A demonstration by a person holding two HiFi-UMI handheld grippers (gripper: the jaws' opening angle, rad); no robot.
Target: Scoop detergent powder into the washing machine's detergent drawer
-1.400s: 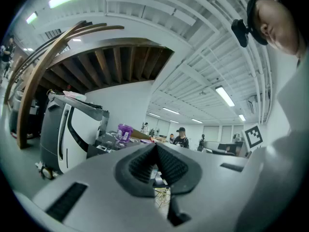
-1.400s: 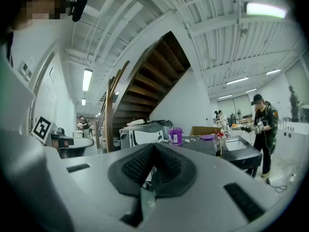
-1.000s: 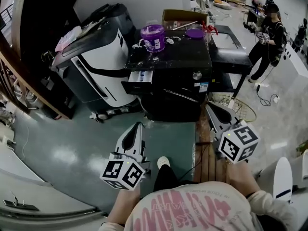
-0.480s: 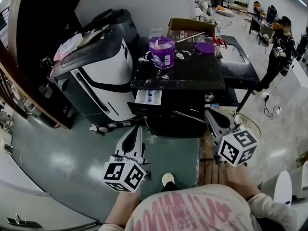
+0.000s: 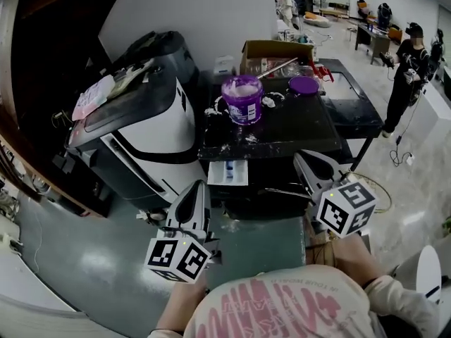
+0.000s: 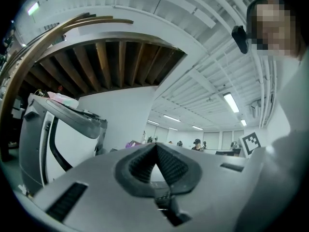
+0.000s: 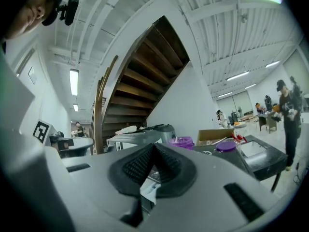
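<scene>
1. The black surface (image 5: 296, 129) is the flat top of the washing machine, which stands on the grey-green floor (image 5: 91, 259).
2. A purple tub (image 5: 242, 99) stands upright near the surface's middle, open, with white powder inside.
3. A purple lid (image 5: 304, 84) lies flat to the tub's right, apart from it.
4. Spilled powder clumps (image 5: 246, 139) lie scattered around the tub.
5. A cardboard box (image 5: 271, 50) sits at the back edge.

White wall (image 5: 211, 20), glossy grey floor (image 5: 77, 259), wooden staircase (image 7: 145, 76), ceiling strip lights (image 7: 74, 81)
</scene>
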